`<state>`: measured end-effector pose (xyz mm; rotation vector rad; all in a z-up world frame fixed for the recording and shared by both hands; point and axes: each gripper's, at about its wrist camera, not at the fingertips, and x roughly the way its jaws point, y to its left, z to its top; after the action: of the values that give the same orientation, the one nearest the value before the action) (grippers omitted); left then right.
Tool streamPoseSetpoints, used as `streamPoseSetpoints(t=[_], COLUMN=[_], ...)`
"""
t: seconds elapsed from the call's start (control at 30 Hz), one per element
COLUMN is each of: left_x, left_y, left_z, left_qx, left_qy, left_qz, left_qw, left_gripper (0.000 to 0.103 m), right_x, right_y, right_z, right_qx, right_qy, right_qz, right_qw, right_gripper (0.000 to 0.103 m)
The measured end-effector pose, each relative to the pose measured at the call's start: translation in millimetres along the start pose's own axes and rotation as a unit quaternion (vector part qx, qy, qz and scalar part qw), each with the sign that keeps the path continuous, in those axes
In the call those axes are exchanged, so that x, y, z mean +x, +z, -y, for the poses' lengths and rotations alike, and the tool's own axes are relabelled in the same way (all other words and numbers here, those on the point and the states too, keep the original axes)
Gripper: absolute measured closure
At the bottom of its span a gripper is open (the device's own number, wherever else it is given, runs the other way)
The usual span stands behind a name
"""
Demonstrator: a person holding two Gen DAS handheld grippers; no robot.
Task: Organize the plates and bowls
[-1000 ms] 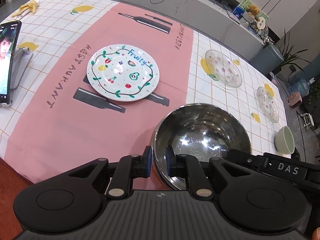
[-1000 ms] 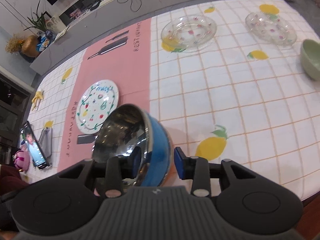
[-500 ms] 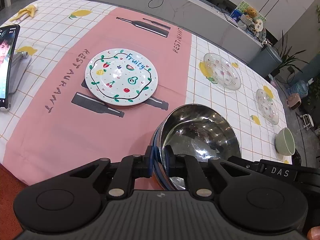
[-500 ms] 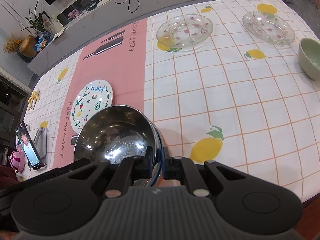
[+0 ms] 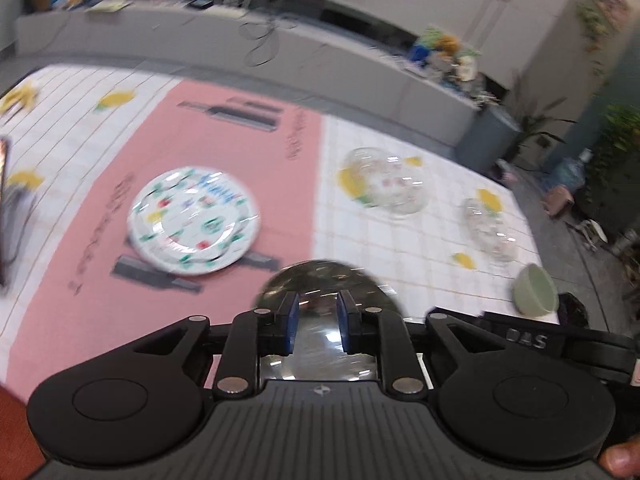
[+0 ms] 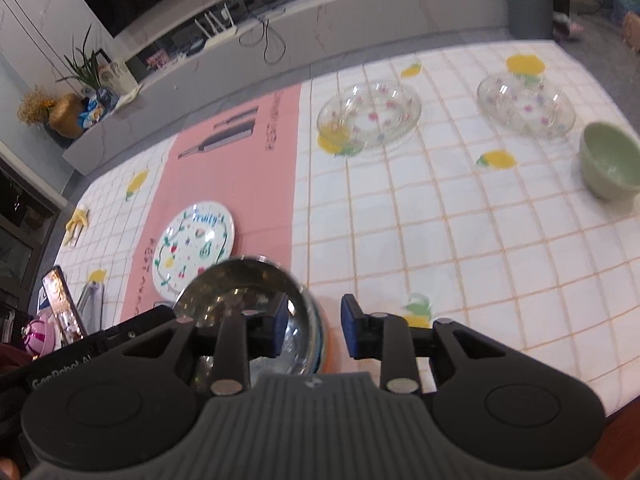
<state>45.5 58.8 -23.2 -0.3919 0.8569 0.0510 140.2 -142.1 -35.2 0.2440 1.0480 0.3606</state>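
A steel bowl with a blue outside (image 5: 320, 280) (image 6: 240, 284) sits at the near table edge, just under both grippers. My left gripper (image 5: 317, 322) is open above it, jaws apart with nothing between them. My right gripper (image 6: 313, 330) is open too, its left finger over the bowl's rim and its right finger outside it. A white "Fruity" plate (image 5: 194, 220) (image 6: 194, 242) lies on the pink runner. Two glass plates (image 6: 370, 118) (image 6: 526, 104) and a green bowl (image 6: 610, 166) sit on the right.
A phone on a stand (image 6: 64, 308) is at the left edge. The tablecloth (image 6: 460, 220) is white checked with lemons. A grey counter (image 6: 320, 20) runs behind the table. The left wrist view is motion-blurred.
Both grippers have let go of the steel bowl's rim and opened. Both have pulled up and back, so the bowl now lies lower in both views.
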Motion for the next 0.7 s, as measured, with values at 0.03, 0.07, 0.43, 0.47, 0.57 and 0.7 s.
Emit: streamPoseSetpoints(t=[0.03, 0.07, 0.43, 0.47, 0.57, 0.7], left_x=[-0.1, 0.0, 20.8, 25.7, 40.6, 58.6], left_y=[0.7, 2.0, 21.8, 24.7, 33.1, 45.6], left_z=[7.2, 14.1, 85.0, 90.8, 104.4, 123.3], left_qx=[0.009, 0.016, 0.073, 0.074, 0.075, 0.086], left_qy=[-0.006, -0.011, -0.093, -0.101, -0.112, -0.119], left_qz=[0.002, 0.003, -0.003, -0.004, -0.010, -0.001], left_qw=[0.9999, 0.9998, 0.9930, 0.9921, 0.9908, 0.9892], left_gripper=[0.080, 0.080, 0.072, 0.068, 0.065, 0.060], right_x=[-4.5, -8.3, -46.5, -48.7, -51.8, -52.7], right_y=[1.6, 3.4, 28.6, 31.7, 41.2, 55.1], right_z=[1.8, 4.8, 57.4, 63.8, 83.4, 109.7], right_qx=[-0.002, -0.002, 0.015, 0.019, 0.030, 0.049], right_qy=[-0.005, -0.008, -0.063, -0.067, -0.082, -0.086], right_qz=[0.009, 0.018, 0.099, 0.103, 0.111, 0.112], right_qw=[1.000, 1.000, 0.993, 0.992, 0.990, 0.989], right_gripper=[0.071, 0.070, 0.063, 0.063, 0.062, 0.061])
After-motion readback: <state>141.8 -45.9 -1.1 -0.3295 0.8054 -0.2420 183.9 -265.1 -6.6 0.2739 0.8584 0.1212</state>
